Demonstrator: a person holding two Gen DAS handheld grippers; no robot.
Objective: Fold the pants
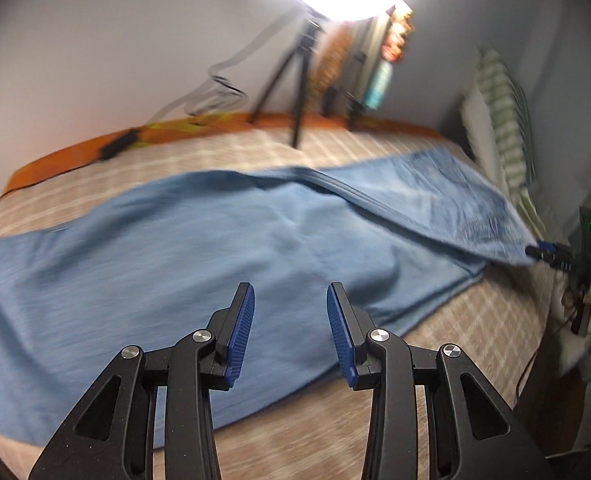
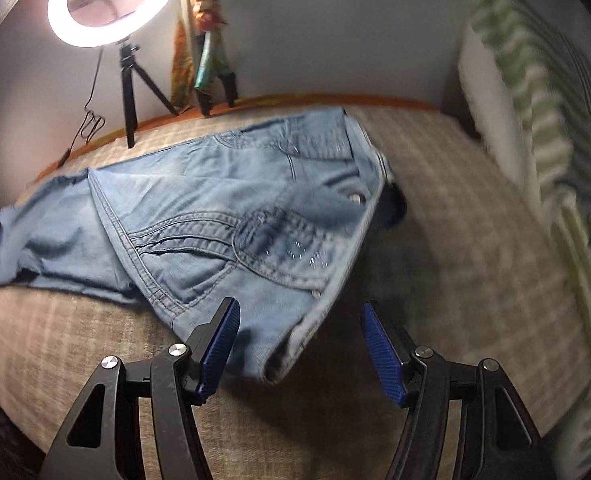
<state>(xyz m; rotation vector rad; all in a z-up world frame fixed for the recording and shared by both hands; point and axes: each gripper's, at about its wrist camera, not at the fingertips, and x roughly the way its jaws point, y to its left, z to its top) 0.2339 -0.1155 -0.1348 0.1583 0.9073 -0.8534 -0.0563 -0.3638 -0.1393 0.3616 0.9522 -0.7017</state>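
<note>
Lying on the bed (image 2: pixel 455 240), the pants (image 2: pixel 223 216) appear doubled lengthwise, legs stacked; crosswise folds remain. Left gripper (image 1: pixel 290 334) and right gripper (image 2: pixel 299 344) hover, jaws parted, holding nothing.

A lit ring light (image 2: pixel 113 4) on a tripod (image 2: pixel 129 80) stands beside a striped pillow (image 2: pixel 535 120).

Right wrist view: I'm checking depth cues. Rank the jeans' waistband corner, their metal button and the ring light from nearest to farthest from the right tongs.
1. Waistband corner, lying between the open right tongs.
2. Metal button, farther up the jeans, slightly right.
3. Ring light, upper left by the wall.
</note>
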